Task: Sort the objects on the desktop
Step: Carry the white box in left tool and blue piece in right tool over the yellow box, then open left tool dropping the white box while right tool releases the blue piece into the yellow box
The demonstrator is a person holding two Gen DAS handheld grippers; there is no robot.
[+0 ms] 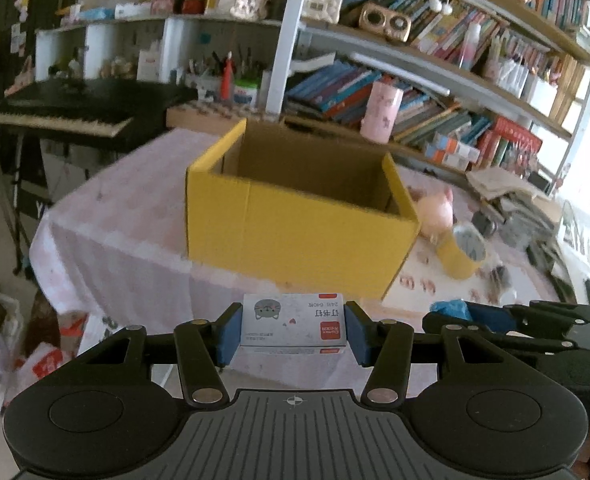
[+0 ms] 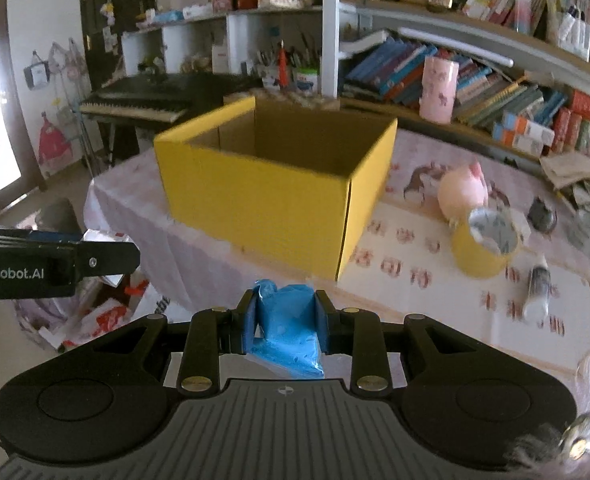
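Left gripper [image 1: 293,330]: jaws pinching a small white staple box [image 1: 293,324] across its short sides, blue pads flat against both ends. Box held level, printed face up, with a grey cat picture and a red label. Positioned above the near edge of the surface [image 1: 135,216], in front of the yellow cardboard box [image 1: 295,224].

Right gripper [image 2: 283,320]: jaws pressed tight on a crumpled blue plastic packet [image 2: 287,328], which bulges above and hangs below the pads. Also held short of the yellow cardboard box [image 2: 263,200], near its front corner.

Yellow cardboard box: open at the top, brown inside, standing on the pink patterned cloth that covers the surface. Contents not visible from either view.

To the right of the box, on the surface: a pink plush toy [image 2: 463,194], a yellow cylindrical tin [image 2: 485,244] just in front of it, and a small white tube [image 2: 537,286] lying flat nearby.

In the right wrist view, left gripper visible at the left edge. In the left wrist view, right gripper [image 1: 455,310] visible at the right edge, blue packet in its grip.

Behind the surface: a bookshelf [image 1: 435,80] filled with books, and a black keyboard piano [image 1: 75,108] to the left.
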